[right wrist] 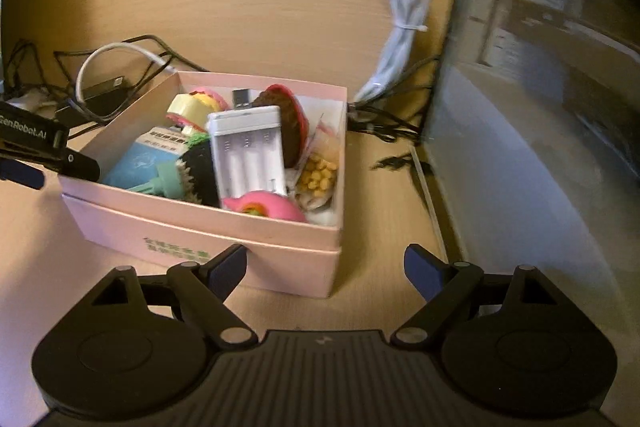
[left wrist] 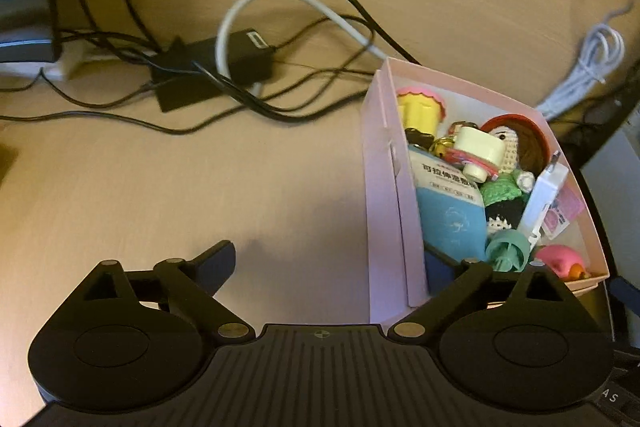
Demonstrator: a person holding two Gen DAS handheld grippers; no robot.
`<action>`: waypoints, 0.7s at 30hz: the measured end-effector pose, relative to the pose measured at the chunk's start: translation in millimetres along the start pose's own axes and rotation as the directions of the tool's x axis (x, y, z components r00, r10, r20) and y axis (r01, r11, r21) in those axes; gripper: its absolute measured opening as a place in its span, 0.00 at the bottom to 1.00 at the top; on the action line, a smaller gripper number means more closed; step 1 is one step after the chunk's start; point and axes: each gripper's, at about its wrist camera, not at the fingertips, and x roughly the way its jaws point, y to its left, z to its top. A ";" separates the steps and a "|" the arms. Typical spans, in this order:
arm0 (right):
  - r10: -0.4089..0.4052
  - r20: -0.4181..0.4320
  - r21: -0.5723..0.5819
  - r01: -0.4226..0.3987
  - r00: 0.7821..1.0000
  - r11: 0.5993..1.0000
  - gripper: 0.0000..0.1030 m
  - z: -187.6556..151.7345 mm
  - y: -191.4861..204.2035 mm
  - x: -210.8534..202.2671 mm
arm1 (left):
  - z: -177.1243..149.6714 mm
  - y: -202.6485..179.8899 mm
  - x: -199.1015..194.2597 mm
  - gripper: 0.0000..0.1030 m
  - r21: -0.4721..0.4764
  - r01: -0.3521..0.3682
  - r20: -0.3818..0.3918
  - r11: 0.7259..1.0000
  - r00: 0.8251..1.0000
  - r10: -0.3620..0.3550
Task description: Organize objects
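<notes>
Left wrist view: the left gripper [left wrist: 328,263] is spread wide, its right finger set inside the pink box [left wrist: 386,195] at 3 o'clock on the desk [left wrist: 160,187]. Black cables [left wrist: 240,83] are seen at 11 o'clock.

Right wrist view: the right gripper [right wrist: 326,267] is held wide and empty. The pink box [right wrist: 256,247] stands at 11 o'clock, a white battery charger [right wrist: 248,151] lying among toys inside.

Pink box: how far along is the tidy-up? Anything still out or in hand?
Done: the pink box is packed: white battery charger, blue packet, pink toy, crochet doll. In hand: nothing held; the left gripper straddles the box's left wall, open; the right gripper hovers open at the near corner. Left: no loose trinkets visible; only tangled cables on the desk.
</notes>
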 end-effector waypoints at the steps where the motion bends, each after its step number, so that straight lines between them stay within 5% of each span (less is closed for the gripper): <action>1: -0.004 0.007 -0.010 0.004 1.000 1.000 0.84 1.3 3.0 1.9 | 0.8 2.2 -0.3 0.96 0.001 -0.006 0.010 1.000 1.000 0.006; 21: -0.007 0.005 0.031 0.007 1.000 1.000 0.84 13.0 8.5 -0.8 | 10.3 -2.1 -8.1 0.94 0.106 -0.005 0.049 0.994 0.999 0.000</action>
